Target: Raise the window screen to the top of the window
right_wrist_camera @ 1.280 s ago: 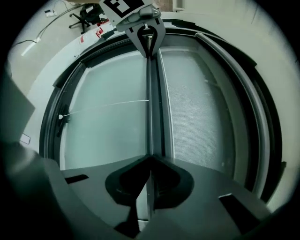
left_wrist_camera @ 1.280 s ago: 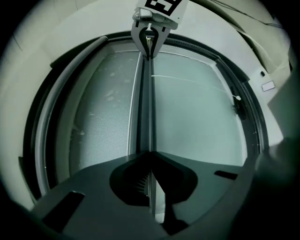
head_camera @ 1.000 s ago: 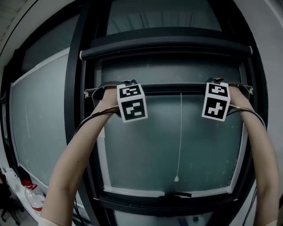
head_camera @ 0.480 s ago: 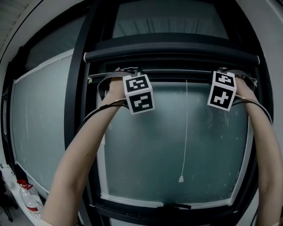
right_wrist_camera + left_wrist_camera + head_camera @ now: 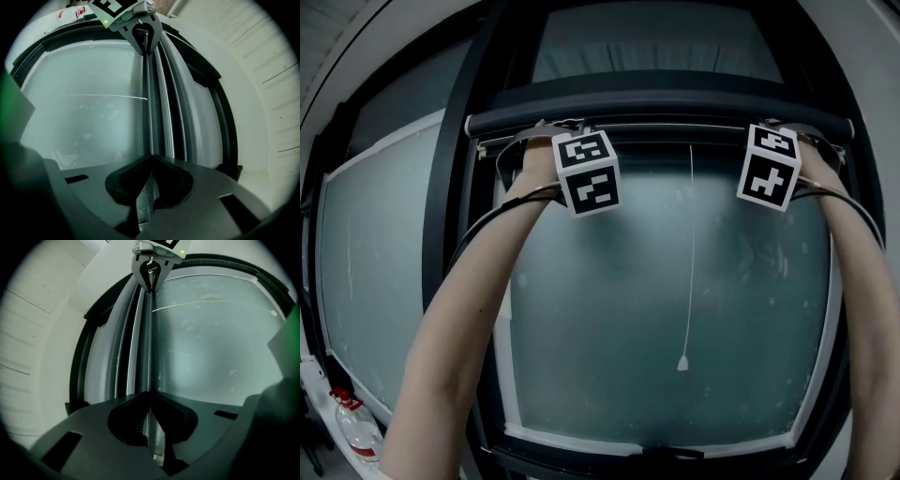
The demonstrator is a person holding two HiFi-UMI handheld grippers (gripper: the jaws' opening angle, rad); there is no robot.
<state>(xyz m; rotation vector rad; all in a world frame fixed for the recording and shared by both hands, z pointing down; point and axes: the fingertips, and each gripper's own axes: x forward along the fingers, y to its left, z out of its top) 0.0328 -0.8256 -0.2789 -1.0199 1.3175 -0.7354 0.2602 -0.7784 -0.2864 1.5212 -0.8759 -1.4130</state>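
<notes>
No text, label, brand or number can be read anywhere.

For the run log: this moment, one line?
left hand-held gripper: shut on screen bar | right hand-held gripper: same | screen bar: under roller housing

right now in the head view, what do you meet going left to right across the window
plastic bottle → left hand-held gripper → pull cord → right hand-held gripper; both are shut on the screen bar
</notes>
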